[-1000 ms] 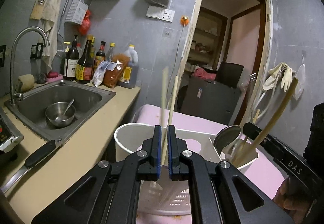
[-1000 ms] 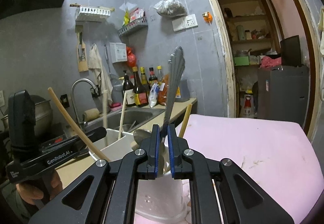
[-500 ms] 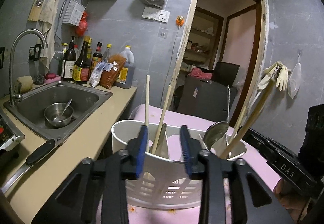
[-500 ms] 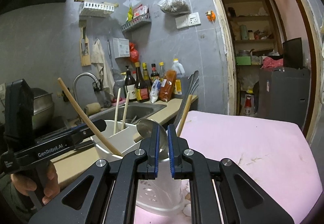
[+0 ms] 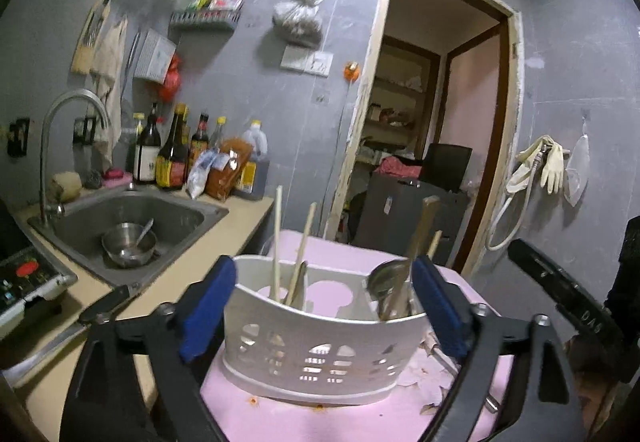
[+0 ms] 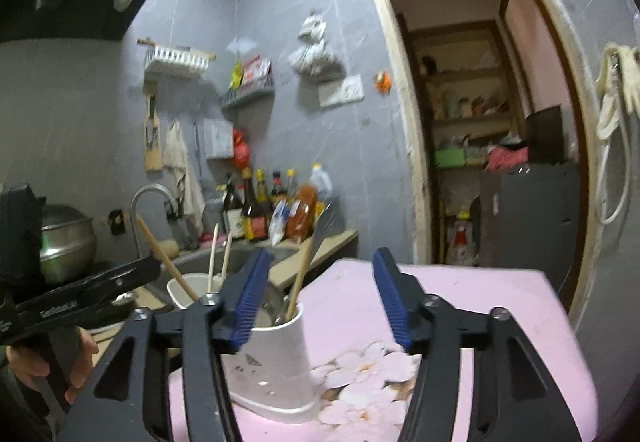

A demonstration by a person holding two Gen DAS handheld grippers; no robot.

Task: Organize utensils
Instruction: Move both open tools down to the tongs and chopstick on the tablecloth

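A white slotted utensil holder (image 5: 320,346) stands on the pink table; it also shows in the right wrist view (image 6: 276,366). Two pale chopsticks (image 5: 277,242) stand in its left compartment. A metal ladle (image 5: 390,278) and wooden-handled utensils (image 5: 422,226) stand in its right compartment. My left gripper (image 5: 320,302) is open and empty, its jaws spread wide on either side of the holder. My right gripper (image 6: 320,298) is open and empty, just right of and above the holder. The metal utensil handle (image 6: 324,226) rises from the holder.
A sink (image 5: 132,218) with a steel bowl (image 5: 128,244) lies left on the beige counter, with sauce bottles (image 5: 172,158) behind. A knife (image 5: 72,330) lies on the counter edge. A pot (image 6: 66,246) sits far left. A doorway (image 5: 424,146) opens behind the table.
Both grippers opened and let go: the left released the chopsticks, the right released the metal utensil. Both utensils now stand in the holder, and both grippers drew back a little.
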